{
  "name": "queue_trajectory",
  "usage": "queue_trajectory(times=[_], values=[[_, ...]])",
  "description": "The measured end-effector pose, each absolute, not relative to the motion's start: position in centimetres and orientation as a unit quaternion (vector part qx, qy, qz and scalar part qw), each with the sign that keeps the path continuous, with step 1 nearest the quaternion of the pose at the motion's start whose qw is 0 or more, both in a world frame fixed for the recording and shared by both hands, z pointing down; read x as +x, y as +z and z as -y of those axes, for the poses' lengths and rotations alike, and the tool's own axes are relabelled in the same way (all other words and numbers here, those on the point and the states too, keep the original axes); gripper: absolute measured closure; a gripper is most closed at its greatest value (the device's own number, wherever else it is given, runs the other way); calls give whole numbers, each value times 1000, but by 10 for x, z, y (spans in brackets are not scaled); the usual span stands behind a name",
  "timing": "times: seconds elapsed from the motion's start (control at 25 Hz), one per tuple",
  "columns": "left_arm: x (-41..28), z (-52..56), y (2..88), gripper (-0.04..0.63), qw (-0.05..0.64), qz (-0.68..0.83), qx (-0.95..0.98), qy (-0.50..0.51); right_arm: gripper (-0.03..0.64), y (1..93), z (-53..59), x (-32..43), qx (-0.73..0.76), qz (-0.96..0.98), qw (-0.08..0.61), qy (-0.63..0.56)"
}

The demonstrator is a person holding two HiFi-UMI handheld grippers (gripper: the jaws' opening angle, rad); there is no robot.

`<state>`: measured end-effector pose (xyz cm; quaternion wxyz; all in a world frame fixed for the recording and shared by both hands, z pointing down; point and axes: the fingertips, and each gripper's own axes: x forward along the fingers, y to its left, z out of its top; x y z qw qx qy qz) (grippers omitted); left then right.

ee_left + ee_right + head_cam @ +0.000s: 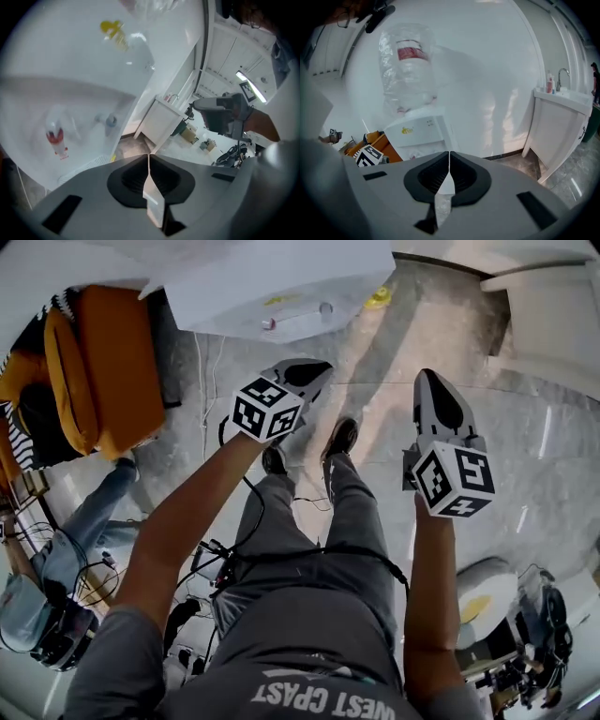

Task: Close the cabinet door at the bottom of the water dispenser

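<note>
The white water dispenser [281, 292] stands just ahead of my feet, seen from above. In the left gripper view its front [93, 70] fills the left side, with a yellow logo [113, 33], a red tap [56, 140] and a blue tap [111, 121]. In the right gripper view the dispenser [419, 133] carries a clear bottle [408, 65]. Its bottom cabinet door is hidden in every view. My left gripper [319, 369] is shut and empty, raised near the dispenser's top, its jaws [148, 158] pressed together. My right gripper [428, 381] hangs to the right, also shut [449, 155] on nothing.
An orange chair [103, 362] stands left of the dispenser. A seated person [56, 568] and cables [211, 563] lie at my lower left. A white counter with a sink [562, 110] is at the right. The floor [525, 474] is grey marble.
</note>
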<state>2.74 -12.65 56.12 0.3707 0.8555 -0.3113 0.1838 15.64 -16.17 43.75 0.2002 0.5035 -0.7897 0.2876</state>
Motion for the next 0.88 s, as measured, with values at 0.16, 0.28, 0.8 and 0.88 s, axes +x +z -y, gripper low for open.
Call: queue_trajectory(times=[0.16, 0.28, 0.8, 0.88], values=[[20, 141, 476, 569, 328, 321, 877, 139, 586, 386, 169, 145, 499, 808, 182, 257], [0, 136, 411, 571, 296, 337, 887, 112, 588, 351, 159, 131, 490, 819, 171, 243], [-107, 68, 169, 569, 127, 409, 902, 59, 588, 164, 104, 73, 447, 877, 94, 152], [-122, 54, 140, 569, 102, 425, 898, 58, 588, 139, 92, 64, 439, 884, 83, 138]])
